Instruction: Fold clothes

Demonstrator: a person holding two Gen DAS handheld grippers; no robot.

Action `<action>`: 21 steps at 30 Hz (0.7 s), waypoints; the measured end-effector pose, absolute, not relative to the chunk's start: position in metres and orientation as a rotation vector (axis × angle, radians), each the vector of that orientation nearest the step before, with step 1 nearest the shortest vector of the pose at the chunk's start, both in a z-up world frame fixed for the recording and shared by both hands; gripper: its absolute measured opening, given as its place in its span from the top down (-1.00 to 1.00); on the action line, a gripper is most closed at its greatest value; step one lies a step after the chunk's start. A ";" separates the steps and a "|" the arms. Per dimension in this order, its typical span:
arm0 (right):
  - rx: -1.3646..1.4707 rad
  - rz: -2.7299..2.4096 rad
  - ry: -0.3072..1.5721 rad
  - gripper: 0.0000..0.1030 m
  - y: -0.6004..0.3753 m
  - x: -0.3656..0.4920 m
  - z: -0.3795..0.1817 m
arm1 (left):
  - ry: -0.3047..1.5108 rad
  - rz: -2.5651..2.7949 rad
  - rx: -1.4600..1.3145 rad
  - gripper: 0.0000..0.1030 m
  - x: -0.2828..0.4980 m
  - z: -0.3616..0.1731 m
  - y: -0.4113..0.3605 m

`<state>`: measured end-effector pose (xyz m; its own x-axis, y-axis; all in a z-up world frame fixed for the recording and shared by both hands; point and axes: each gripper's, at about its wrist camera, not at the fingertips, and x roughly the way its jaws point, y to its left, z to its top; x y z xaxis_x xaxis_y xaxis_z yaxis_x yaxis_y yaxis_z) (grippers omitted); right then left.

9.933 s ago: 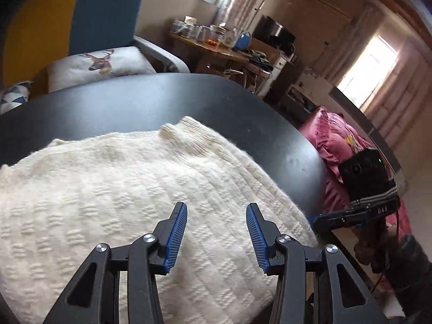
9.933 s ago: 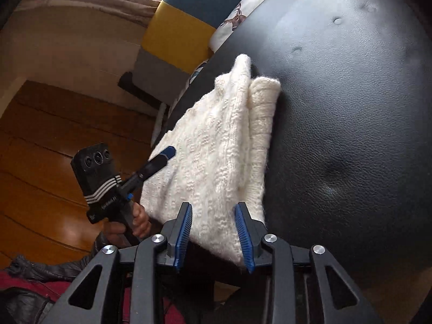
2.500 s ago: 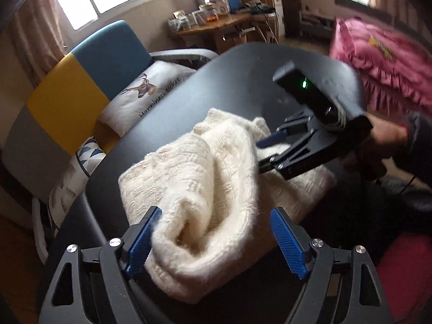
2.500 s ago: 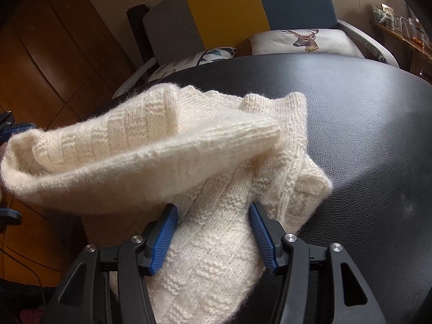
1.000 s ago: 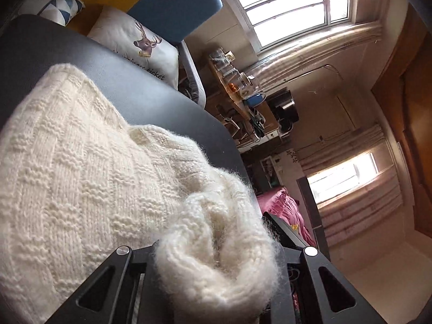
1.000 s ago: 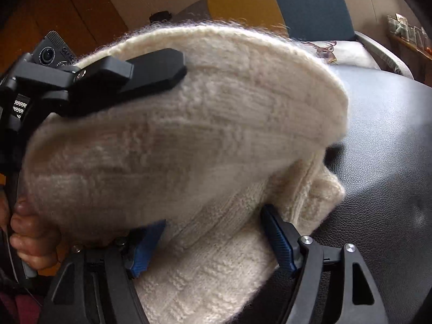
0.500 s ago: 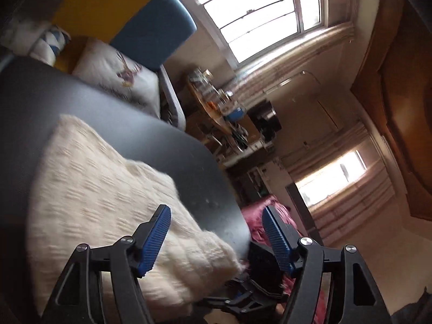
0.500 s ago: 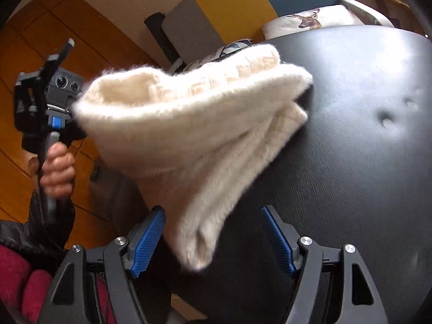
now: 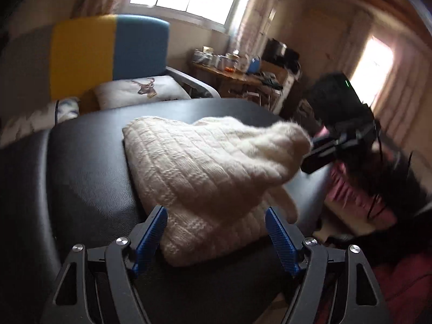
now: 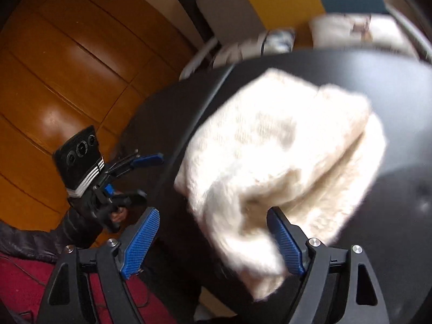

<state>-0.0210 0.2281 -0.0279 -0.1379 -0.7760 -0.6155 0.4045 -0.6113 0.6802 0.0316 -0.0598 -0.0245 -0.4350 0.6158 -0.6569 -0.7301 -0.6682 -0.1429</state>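
apparently the last fold is being laid: the cream sweater [image 9: 210, 172] sits bundled on the black table [image 9: 81, 178], both the left gripper [image 9: 216, 239] and right gripper [image 10: 213, 239] spread wide and empty, so next comes flattening the lumpy top layer.

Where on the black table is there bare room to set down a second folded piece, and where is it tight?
Bare room: the black table left of the white sweater, up to the edge by the cushions; also the far strip behind it. Tight: the sweater's near-right corner, where the right gripper and open left gripper meet it.
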 end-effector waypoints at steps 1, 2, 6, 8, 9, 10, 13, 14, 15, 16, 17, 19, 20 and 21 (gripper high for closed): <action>1.304 -1.814 -0.521 -0.63 0.231 -0.022 -0.035 | 0.277 2.122 -0.883 -0.47 0.032 -0.031 -0.052; 1.290 -1.782 -0.607 -0.63 0.237 -0.023 -0.041 | 0.329 2.105 -0.882 -0.47 0.031 -0.037 -0.045; 1.328 -1.735 -0.846 -0.63 0.255 -0.022 -0.076 | 0.461 2.111 -0.904 -0.23 0.020 -0.062 -0.032; 1.321 -1.718 -0.905 -0.61 0.262 -0.020 -0.092 | 0.412 2.135 -0.916 0.45 0.014 -0.061 -0.040; 1.308 -1.729 -0.909 -0.48 0.265 -0.018 -0.095 | 0.379 2.146 -0.921 0.64 0.011 -0.060 -0.045; 1.312 -1.757 -0.896 -0.30 0.267 -0.016 -0.094 | 0.330 2.148 -0.917 0.81 0.010 -0.056 -0.052; 1.282 -1.823 -0.752 -0.13 0.266 -0.003 -0.078 | 0.302 2.094 -0.856 0.92 0.029 -0.038 -0.067; 1.263 -1.815 -0.687 -0.14 0.263 0.003 -0.072 | 0.342 2.072 -0.883 0.94 0.034 -0.041 -0.067; 1.277 -1.788 -0.631 -0.18 0.258 0.008 -0.073 | 0.380 2.053 -0.922 0.94 0.036 -0.049 -0.067; 1.317 -1.780 -0.596 -0.18 0.256 0.009 -0.078 | 0.418 2.033 -0.961 0.94 0.038 -0.056 -0.067; 1.347 -1.773 -0.585 -0.18 0.257 0.011 -0.081 | 0.430 2.017 -1.004 0.94 0.039 -0.065 -0.068; 1.341 -1.761 -0.736 -0.18 0.276 0.010 -0.078 | 0.389 1.999 -1.059 0.94 0.038 -0.072 -0.072; 1.328 -1.763 -0.803 -0.19 0.286 0.010 -0.075 | 0.365 1.991 -1.082 0.94 0.037 -0.075 -0.075; 1.282 -1.803 -0.839 -0.25 0.296 0.011 -0.068 | 0.289 1.993 -1.088 0.94 0.034 -0.071 -0.081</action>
<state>0.0108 0.2964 -0.0676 -0.2105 -0.8629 -0.4595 0.2039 -0.4984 0.8426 0.0344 -0.0807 -0.0713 -0.2830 0.5565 -0.7812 -0.7554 -0.6312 -0.1759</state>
